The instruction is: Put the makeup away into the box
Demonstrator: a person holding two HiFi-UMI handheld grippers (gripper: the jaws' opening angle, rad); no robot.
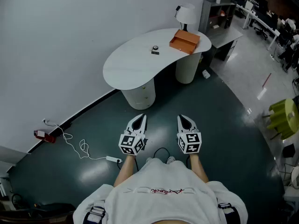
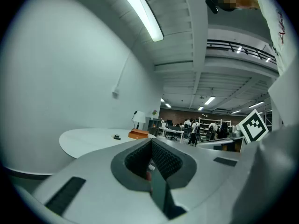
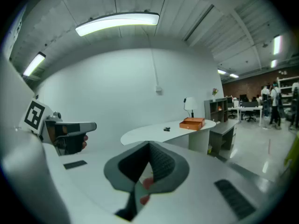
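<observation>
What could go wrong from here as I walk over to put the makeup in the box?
The white cable and power strip lie on the floor near you: a trip hazard. The makeup is small; a clumsy grasp could knock it along the table. The orange box sits near the table's edge and might get pushed off.

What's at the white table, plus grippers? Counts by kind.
orange box: 1
small dark item, too small to identify: 1
white lamp, at the table's far end: 1
gripper: 2, the left gripper and the right gripper, both shut and empty
Total: 5
</observation>
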